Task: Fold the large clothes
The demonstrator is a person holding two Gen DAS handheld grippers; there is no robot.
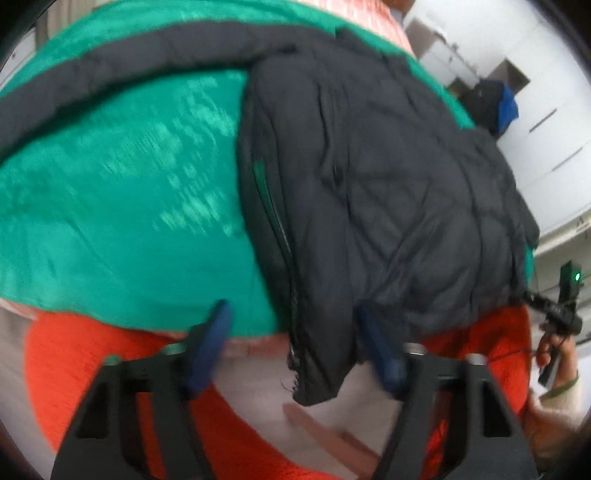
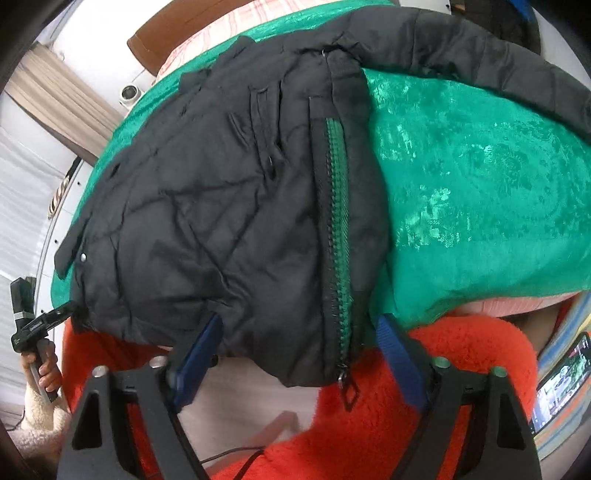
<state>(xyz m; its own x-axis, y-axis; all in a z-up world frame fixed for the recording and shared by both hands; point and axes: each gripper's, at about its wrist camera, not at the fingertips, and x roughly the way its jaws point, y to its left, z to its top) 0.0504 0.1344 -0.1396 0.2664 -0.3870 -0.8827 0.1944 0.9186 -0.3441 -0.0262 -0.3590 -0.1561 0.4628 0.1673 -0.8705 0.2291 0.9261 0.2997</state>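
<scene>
A black quilted jacket [image 1: 388,177] lies on a shiny green cloth [image 1: 122,206], one sleeve stretched out along the far side. In the left wrist view its zipper corner hangs over the near edge between the blue fingers of my left gripper [image 1: 295,332]. The jaws stand apart, and only the right-hand pad is close to the fabric. In the right wrist view the jacket [image 2: 221,206] shows a green zipper [image 2: 338,221]. My right gripper [image 2: 299,332] straddles the hem there, jaws wide, with the pads flanking the hem rather than squeezing it.
The person's orange fleece top [image 2: 369,424] fills the near side below both grippers. A lit phone [image 2: 561,384] lies at the right. A wooden headboard [image 2: 166,33] and a curtain [image 2: 55,85] lie beyond the bed. White cupboards [image 1: 535,92] stand behind a dark and blue bundle [image 1: 495,107].
</scene>
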